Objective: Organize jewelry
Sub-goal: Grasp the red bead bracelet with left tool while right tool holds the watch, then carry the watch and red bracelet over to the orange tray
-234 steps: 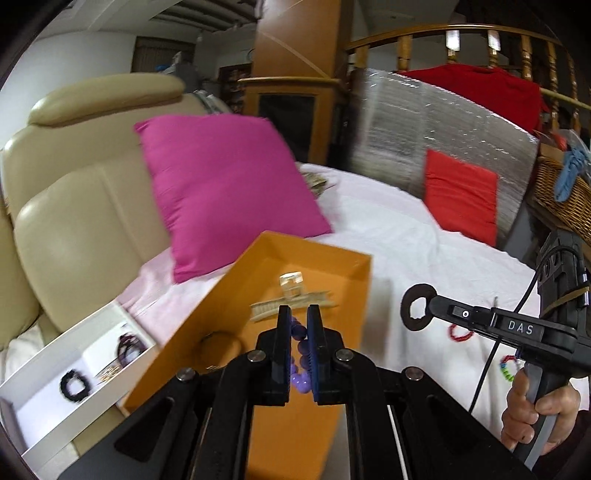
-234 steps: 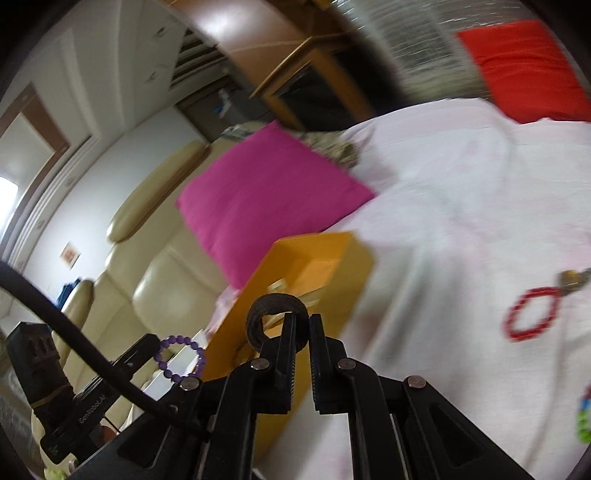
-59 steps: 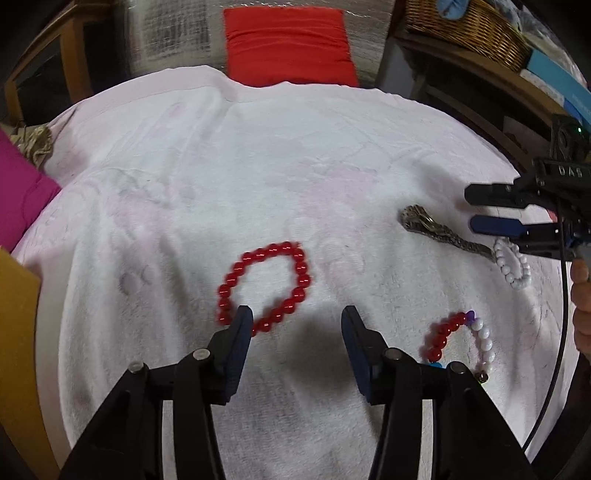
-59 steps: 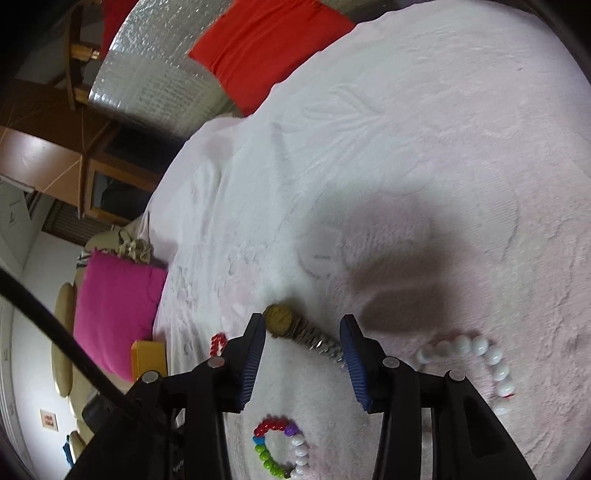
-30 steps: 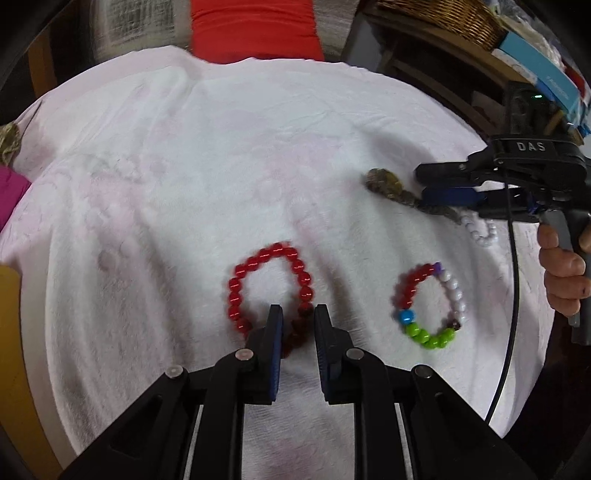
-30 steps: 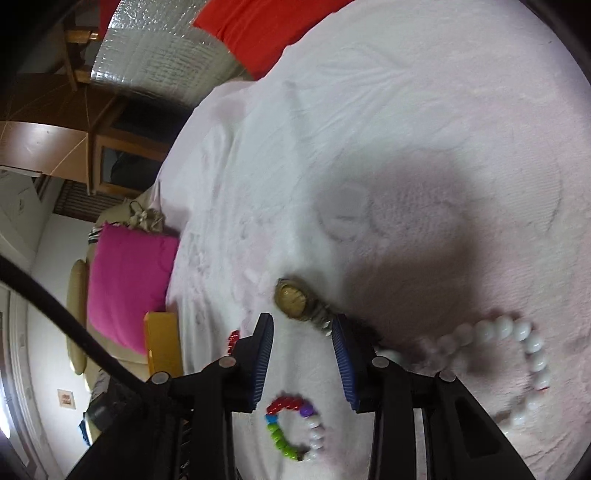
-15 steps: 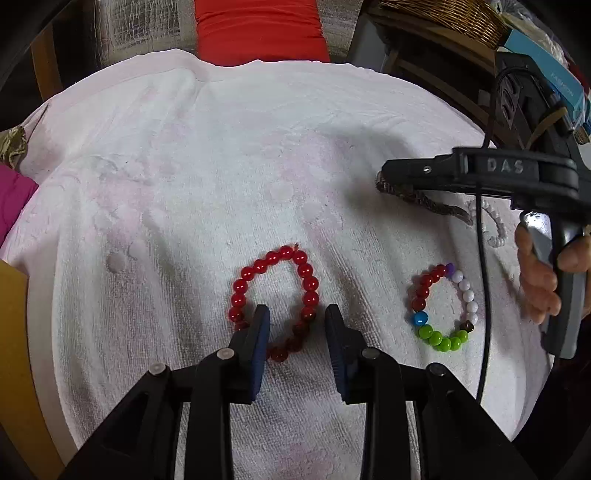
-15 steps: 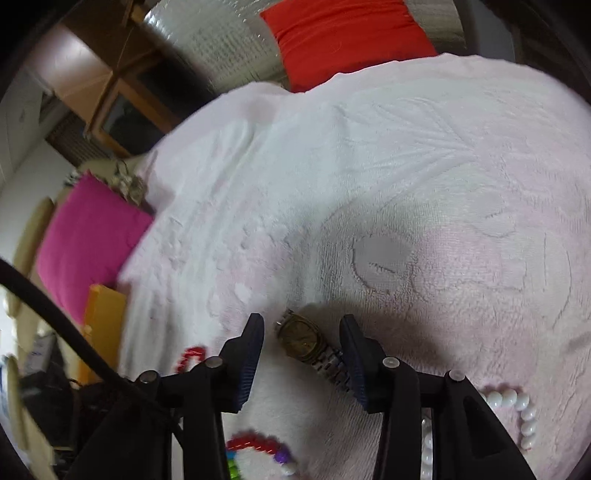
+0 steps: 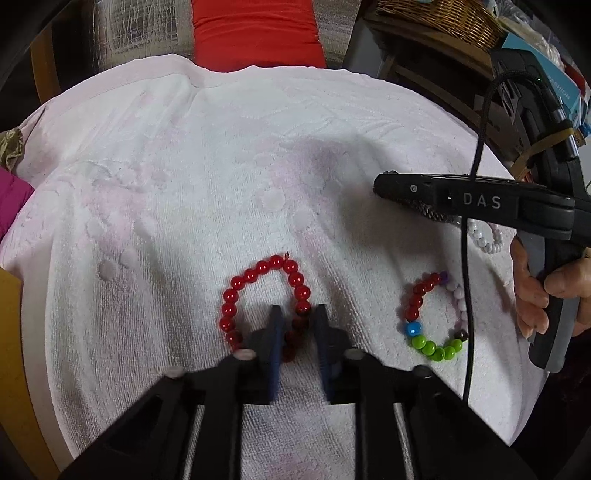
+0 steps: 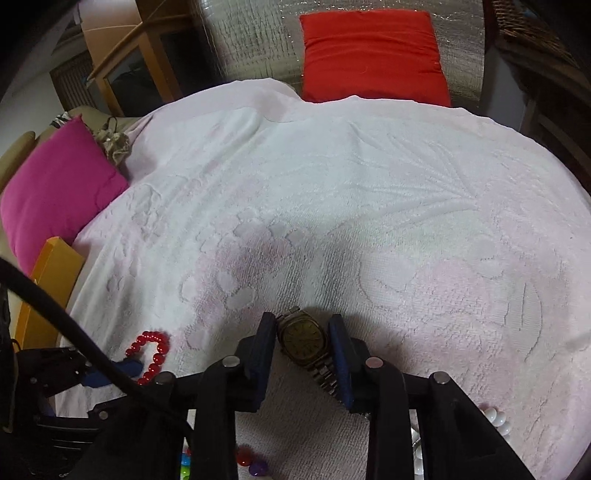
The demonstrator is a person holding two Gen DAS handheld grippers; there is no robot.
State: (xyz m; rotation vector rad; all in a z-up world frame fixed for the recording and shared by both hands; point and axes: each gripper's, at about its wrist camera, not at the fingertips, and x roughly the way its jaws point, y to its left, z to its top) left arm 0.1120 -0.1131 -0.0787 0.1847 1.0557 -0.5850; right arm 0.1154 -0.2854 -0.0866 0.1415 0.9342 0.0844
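A red bead bracelet (image 9: 258,291) lies on the white towel (image 9: 184,184). My left gripper (image 9: 297,328) is open, its fingers straddling the bracelet's near right side. A multicolour bead bracelet (image 9: 432,321) lies to the right. In the right wrist view my right gripper (image 10: 303,332) is open, with a gold wristwatch (image 10: 304,339) lying between its fingers on the towel. From the left wrist view the right gripper (image 9: 384,188) hides most of the watch. A white bead bracelet (image 9: 484,238) lies beyond it. The red bracelet also shows in the right wrist view (image 10: 151,350).
An orange box (image 10: 51,288) stands at the towel's left edge beside a pink cushion (image 10: 55,188). A red cushion (image 10: 373,55) leans against a silver panel at the far side. A wicker basket (image 9: 436,18) sits on a shelf at the far right.
My left gripper opened slightly and stayed around the red bracelet. My right gripper swung round and lowered so the watch now sits between its fingers.
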